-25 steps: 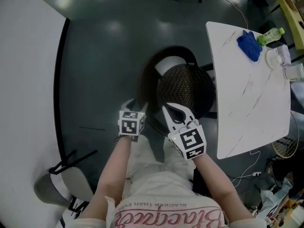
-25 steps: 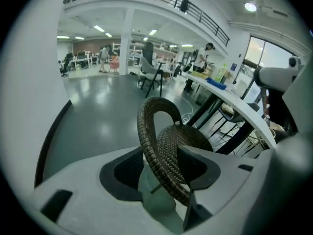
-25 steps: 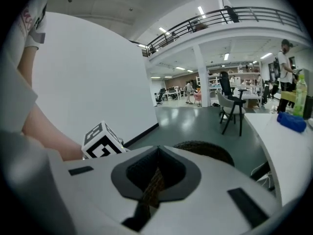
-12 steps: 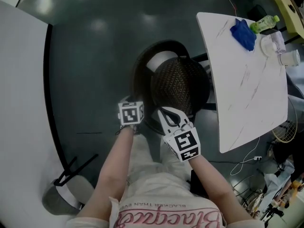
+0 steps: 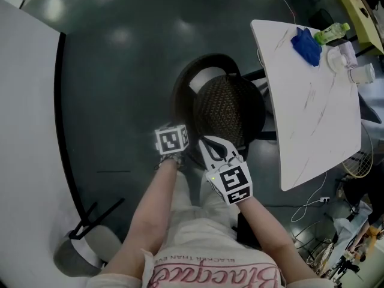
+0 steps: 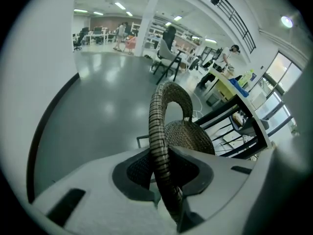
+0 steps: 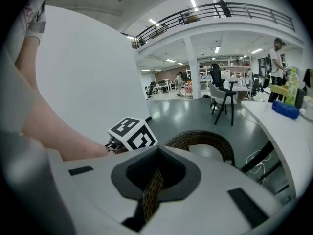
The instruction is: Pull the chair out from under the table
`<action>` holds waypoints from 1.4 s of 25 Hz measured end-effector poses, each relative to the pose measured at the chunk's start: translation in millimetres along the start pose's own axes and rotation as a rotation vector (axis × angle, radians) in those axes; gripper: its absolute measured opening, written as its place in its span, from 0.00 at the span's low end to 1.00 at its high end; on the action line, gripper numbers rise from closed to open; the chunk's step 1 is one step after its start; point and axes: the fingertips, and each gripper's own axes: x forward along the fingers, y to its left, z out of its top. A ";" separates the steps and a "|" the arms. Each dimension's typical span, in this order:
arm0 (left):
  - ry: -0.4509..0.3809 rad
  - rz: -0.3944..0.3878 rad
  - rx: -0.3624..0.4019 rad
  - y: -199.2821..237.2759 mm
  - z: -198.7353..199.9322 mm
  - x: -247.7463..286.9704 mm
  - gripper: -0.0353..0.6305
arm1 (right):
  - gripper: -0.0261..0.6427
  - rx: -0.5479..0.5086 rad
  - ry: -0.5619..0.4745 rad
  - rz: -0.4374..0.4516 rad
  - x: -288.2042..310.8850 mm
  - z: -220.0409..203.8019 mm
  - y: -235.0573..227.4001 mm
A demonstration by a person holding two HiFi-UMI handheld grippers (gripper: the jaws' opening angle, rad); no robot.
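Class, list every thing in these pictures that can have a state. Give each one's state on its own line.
chair: upright on the floor, seat beside the table.
left tool: closed on the chair's woven rim; its jaws have just been closing.
right tool: closed on the same rim.
green bottle: standing upright on the table.
blue cloth: crumpled on the table.

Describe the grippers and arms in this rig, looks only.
The left gripper and right gripper have white plastic bodies with dark grey pads lining a rounded jaw opening. Each carries a white cube with black square markers. Arms are bare; the person wears a light shirt with pink script lettering. The left jaws have just been closing around the dark woven chair rim.
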 end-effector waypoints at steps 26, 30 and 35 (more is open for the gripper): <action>-0.063 0.145 -0.105 205.6 -27.2 -86.1 0.16 | 0.04 -0.086 -0.012 0.090 65.8 16.5 133.9; -0.049 0.142 -0.098 215.2 -31.4 -93.1 0.16 | 0.04 -0.101 -0.014 0.110 65.8 21.9 145.6; -0.102 0.141 -0.010 216.4 -17.9 -105.9 0.21 | 0.04 -0.134 -0.022 0.106 59.0 24.7 144.4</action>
